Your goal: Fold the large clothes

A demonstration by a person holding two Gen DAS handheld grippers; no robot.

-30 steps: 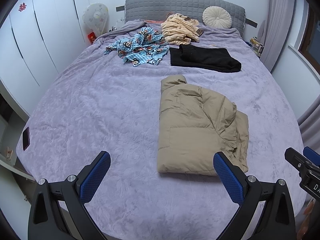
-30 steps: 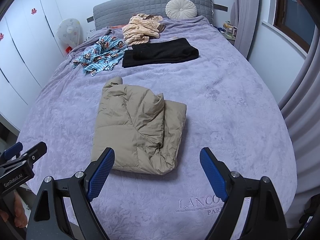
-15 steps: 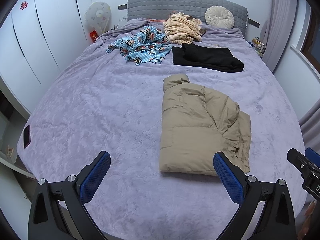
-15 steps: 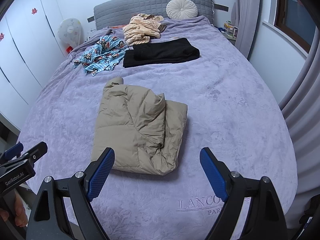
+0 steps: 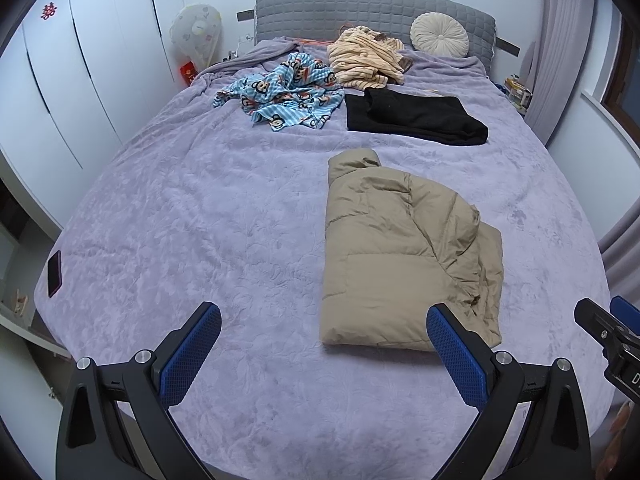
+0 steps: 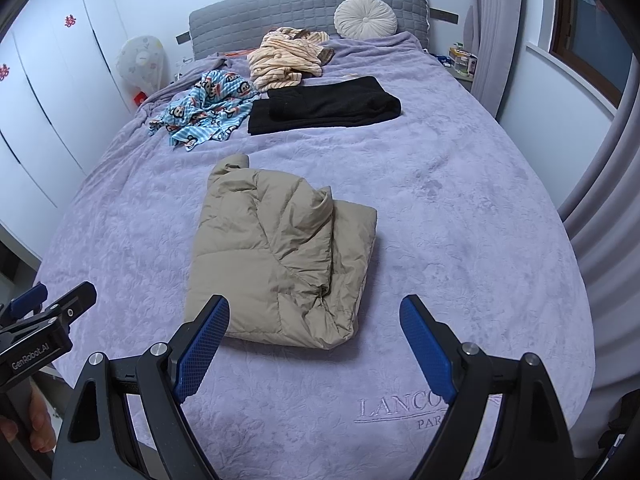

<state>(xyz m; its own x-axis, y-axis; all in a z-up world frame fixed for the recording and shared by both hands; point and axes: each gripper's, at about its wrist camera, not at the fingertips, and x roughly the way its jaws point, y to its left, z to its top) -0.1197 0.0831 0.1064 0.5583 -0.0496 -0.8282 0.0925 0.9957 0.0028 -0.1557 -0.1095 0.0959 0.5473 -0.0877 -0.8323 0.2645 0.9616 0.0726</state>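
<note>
A folded jacket [image 5: 404, 256] is laid on the bed [image 5: 200, 240], right of its middle in the left wrist view. Behind it, toward the headboard [image 5: 360, 8], folded trousers [image 5: 416, 118] are spread. Left of these a patterned garment [image 5: 284, 94] is crumpled, and behind both a striped garment [image 5: 366, 62] is heaped. A round cushion [image 5: 439, 34] is propped against the headboard. A phone [image 5: 54, 273] is placed at the bed's left edge.

The purple blanket [image 6: 460, 208] bears embroidered "LANCO…" above "PAR…", both cut off by a finger of the right gripper. The left gripper [image 6: 44, 332] reads "GenRobot.AI". Red paper signs on the wardrobe doors [image 5: 88, 72] are illegible.
</note>
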